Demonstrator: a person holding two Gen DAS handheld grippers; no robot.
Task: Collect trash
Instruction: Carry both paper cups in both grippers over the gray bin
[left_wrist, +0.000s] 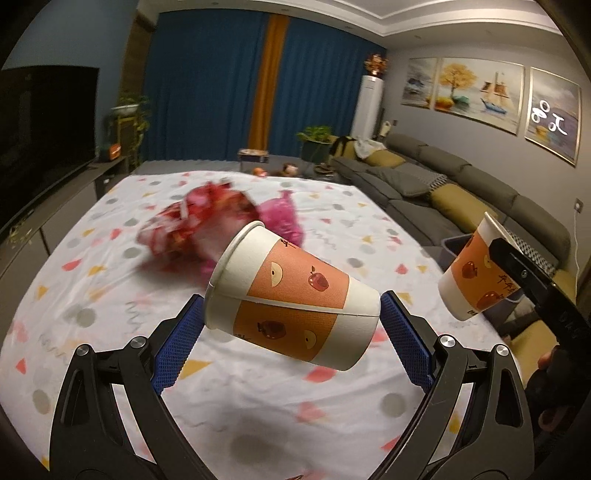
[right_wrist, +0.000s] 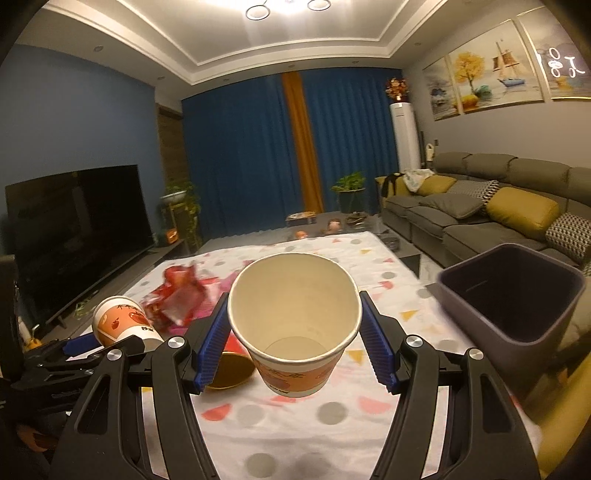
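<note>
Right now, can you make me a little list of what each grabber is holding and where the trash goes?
left gripper: shut on an orange-and-white paper cup with apple pictures, tipped sideways
right gripper: shut on a matching orange-and-white paper cup, open mouth facing the camera, looks empty
bin: dark grey plastic bin, right of the table
left on table: red and pink crinkly wrappers
table cover: white cloth with coloured shapes

Open-topped bin (right_wrist: 513, 295) at table's right edge, red wrappers (right_wrist: 177, 299) heaped mid-table, sofa (right_wrist: 480, 225) beyond
</note>
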